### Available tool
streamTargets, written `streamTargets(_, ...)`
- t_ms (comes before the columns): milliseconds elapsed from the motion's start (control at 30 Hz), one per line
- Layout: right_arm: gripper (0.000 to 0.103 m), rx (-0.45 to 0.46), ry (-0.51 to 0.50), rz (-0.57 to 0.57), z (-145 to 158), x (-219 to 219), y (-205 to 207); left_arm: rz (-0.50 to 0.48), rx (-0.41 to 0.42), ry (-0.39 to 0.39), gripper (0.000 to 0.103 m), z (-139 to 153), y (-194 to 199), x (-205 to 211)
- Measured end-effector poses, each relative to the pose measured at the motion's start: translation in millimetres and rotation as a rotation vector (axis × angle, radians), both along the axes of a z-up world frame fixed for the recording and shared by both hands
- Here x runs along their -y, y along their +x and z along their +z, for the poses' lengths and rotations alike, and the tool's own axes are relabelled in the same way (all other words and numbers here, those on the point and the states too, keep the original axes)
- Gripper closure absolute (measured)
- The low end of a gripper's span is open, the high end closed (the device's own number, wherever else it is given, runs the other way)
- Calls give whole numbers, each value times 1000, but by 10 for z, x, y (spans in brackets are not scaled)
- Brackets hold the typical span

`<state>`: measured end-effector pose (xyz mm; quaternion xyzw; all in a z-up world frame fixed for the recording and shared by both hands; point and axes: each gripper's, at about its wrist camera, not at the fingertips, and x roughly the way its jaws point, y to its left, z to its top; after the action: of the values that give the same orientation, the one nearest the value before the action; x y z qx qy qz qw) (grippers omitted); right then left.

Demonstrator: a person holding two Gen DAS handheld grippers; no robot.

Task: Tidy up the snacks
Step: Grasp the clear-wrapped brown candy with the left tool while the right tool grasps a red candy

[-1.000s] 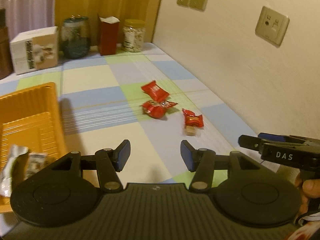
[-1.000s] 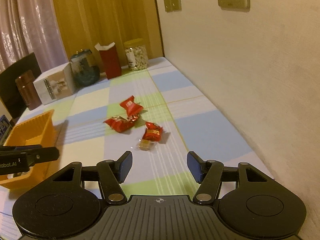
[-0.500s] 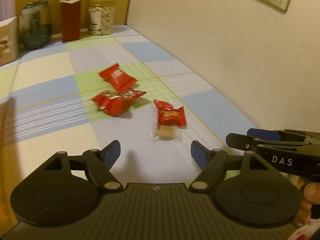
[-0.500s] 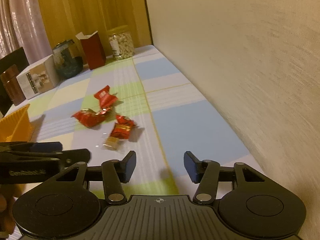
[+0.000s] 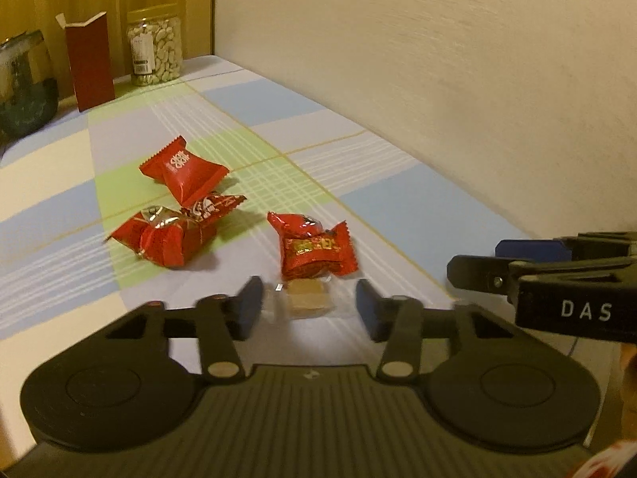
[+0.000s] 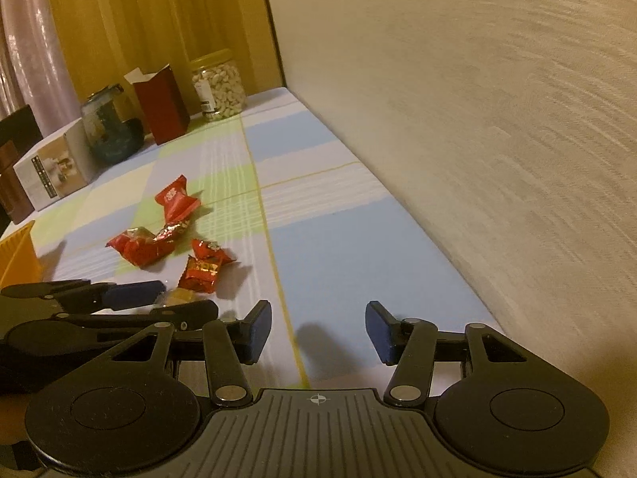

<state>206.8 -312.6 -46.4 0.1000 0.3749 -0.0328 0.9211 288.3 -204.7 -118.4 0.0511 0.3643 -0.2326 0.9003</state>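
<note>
Step in hand: pick-up of clear-wrapped tan candy (image 5: 307,294) by left gripper (image 5: 308,310). Jaws closing w/ candy between them; pads not yet pressing, so no grip. Candy lies on checked tablecloth (image 5: 398,199), touching nearest red candy (image 5: 314,247), approx. centred in the gap. Next move prob. needs: finish closing, lift, carry to orange tray (image 6: 16,251). Right gripper (image 6: 318,330): jaws apart, empty, over bare cloth beside the wall.

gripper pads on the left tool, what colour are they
Blue pads on black arms, clearest in the left wrist view.
</note>
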Motion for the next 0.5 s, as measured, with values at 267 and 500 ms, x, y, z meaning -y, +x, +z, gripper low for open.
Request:
streamTargets(267, 49, 13, 7, 56, 6, -197, 141, 42, -7, 17, 70, 89, -144, -320)
streamTargets(500, 49, 32, 33, 165, -72, -546, 388, 118, -1, 1, 70, 201, -258, -730)
